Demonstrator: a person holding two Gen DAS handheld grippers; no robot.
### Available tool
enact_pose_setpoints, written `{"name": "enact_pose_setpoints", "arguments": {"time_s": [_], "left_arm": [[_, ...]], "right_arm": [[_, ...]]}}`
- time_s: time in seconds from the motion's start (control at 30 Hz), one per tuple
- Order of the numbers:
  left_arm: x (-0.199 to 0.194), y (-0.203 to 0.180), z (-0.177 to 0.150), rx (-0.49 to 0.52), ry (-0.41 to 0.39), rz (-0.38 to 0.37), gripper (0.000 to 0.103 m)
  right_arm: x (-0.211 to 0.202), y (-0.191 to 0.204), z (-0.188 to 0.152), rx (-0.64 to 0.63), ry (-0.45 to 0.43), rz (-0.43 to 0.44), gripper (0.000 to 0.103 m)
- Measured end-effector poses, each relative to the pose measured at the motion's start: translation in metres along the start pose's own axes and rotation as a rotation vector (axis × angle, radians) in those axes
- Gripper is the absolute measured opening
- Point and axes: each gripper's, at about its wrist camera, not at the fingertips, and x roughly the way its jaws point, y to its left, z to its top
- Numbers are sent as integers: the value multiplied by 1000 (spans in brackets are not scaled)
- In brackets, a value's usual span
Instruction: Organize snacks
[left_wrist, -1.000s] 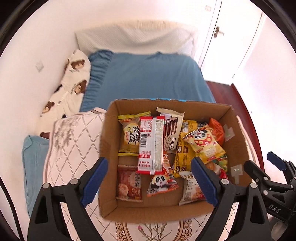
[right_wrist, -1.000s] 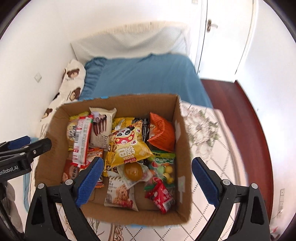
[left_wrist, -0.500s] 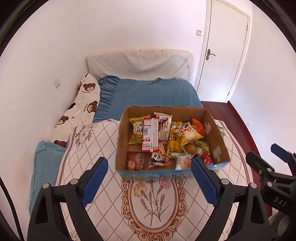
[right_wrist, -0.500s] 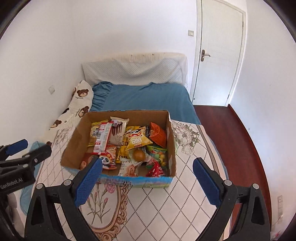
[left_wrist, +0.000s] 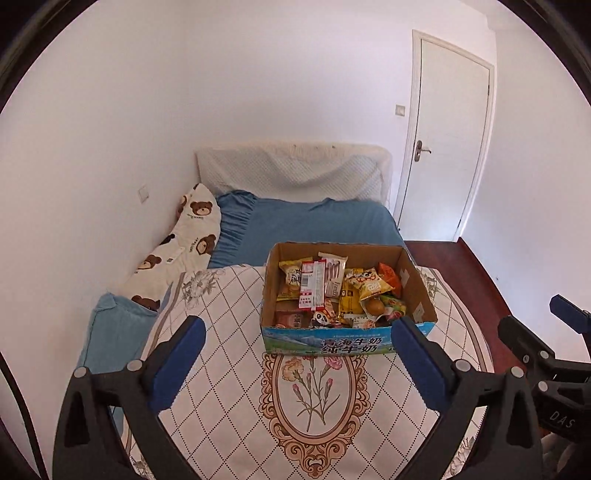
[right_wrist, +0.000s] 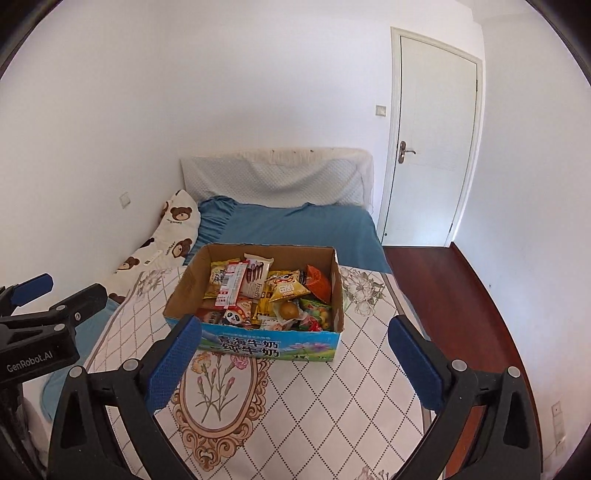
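A bed (left_wrist: 314, 221) with a blue sheet fills the room's far side, and a quilted floral cover (left_wrist: 236, 369) lies over its near half. On that cover, toward its far edge and nearer its right edge than its left, sits an open cardboard box (left_wrist: 417, 291) of snacks, its long axis running left to right, its printed blue front wall facing the cameras and its open top facing up. Inside, a long red-and-white packet (left_wrist: 312, 282) lies lengthwise front to back at the left, a yellow panda bag (left_wrist: 371, 286) sits right of centre, and an orange pouch (left_wrist: 389, 275) leans by the right wall. The left gripper (left_wrist: 297, 354) and the right gripper (right_wrist: 293, 350) both hover short of the box with fingers spread wide, grasping nothing. The right wrist view shows the box's outer right wall, the green candy bag (right_wrist: 317, 312) in its near right corner, and more of the red-brown floor (right_wrist: 454, 295); the left wrist view shows the box's inner right wall and a blue cushion (left_wrist: 110, 328) at the cover's left edge, largely hidden in the other.
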Motion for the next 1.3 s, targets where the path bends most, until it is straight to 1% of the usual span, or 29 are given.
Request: {"name": "enact_pose_setpoints", "arguments": {"time_s": [0.1,0.27,0.47,0.6,0.73,0.87,0.9,1.07,1.3], "left_arm": [[-10,-2,-5,0,-8,-4,103],[-22,-1,-9,6,-33,15,103],[-20,-2,-12,-3,-21,15,103],[-8,-3,-12,-10,3,18,103],[13,-4,-10,-14,29,22,103],[38,-8,-9,0,45,30,103],[48,-10,-9,7,54,40,103],[86,-13,-9,8,85,46,103],[117,-19,-6,32,91,55,103]], "right_arm": [[-13,5,-2,-13,-21,1,103],[-29,8,-3,-16,-48,2,103],[-30,7,-2,-18,-51,2,103],[-24,4,-3,-11,-45,-2,103],[-6,-2,-3,-1,-33,-9,103],[26,-9,-4,4,-1,-26,103],[34,-11,-4,8,6,-31,103],[72,-18,-5,27,39,-48,103],[117,-24,-5,53,86,-66,103]]}}
